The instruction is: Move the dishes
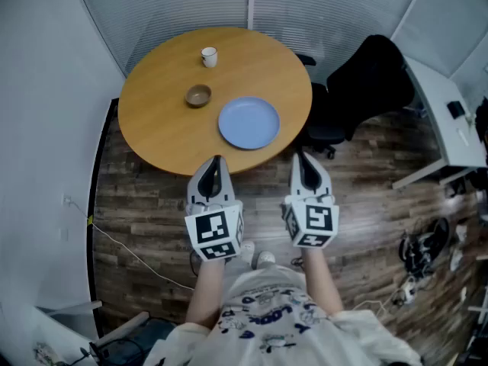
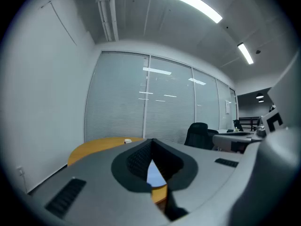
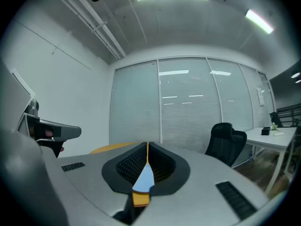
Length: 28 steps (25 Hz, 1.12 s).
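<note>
Risk: the blue plate (image 1: pixel 249 123) is lying flat near the table (image 1: pixel 156 132) edge, so a claw arriving clenched could be pushing it instead of gripping. Left claw (image 1: pixel 216 161) and right claw (image 1: pixel 300 157) are both clenched, empty, hovering just short of the table. Plate is sitting just ahead, between them; bowl (image 1: pixel 198 95) and cup (image 1: pixel 209 56) are sitting farther back.

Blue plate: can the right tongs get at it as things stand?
Probably yes: the blue plate lies near the table edge, just ahead of the shut right tongs, with nothing between them.
</note>
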### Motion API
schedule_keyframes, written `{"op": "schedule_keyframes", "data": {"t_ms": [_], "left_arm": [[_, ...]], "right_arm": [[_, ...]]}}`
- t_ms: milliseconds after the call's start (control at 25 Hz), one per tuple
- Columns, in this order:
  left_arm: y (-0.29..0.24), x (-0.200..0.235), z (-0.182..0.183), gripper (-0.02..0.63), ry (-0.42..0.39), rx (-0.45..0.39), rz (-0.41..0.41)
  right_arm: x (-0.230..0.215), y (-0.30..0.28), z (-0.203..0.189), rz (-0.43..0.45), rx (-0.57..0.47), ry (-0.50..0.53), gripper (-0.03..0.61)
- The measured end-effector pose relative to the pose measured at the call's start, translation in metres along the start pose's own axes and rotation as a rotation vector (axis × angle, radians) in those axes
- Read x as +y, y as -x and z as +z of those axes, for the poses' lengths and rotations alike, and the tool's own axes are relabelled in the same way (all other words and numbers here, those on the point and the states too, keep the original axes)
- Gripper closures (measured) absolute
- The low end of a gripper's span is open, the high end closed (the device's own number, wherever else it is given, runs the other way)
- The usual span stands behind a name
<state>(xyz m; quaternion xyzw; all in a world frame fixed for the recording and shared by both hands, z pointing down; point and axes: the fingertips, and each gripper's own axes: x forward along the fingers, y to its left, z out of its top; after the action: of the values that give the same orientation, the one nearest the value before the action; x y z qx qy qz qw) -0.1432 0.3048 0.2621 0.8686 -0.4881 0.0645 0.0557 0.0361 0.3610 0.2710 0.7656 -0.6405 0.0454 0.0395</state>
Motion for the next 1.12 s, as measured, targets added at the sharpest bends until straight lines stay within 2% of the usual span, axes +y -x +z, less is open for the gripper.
{"op": "schedule_keyframes", "data": {"t_ms": [240,600,1120], "left_arm": [[-0.006,0.003,0.001,0.611,-0.001,-0.004,-0.009],[-0.023,0.017,-0.005,0.611,0.000,0.015,-0.013],[-0.056,0.031,-0.031,0.611,0.022,0.085,-0.033]], "right_arm": [[0.011,-0.005,-0.002,0.026,-0.012,-0.014,0.565],[0.013,-0.026,-0.006,0.012,-0.001,-0.028,0.565],[0.010,-0.054,-0.031,-0.027,0.050,-0.039,0.565]]}}
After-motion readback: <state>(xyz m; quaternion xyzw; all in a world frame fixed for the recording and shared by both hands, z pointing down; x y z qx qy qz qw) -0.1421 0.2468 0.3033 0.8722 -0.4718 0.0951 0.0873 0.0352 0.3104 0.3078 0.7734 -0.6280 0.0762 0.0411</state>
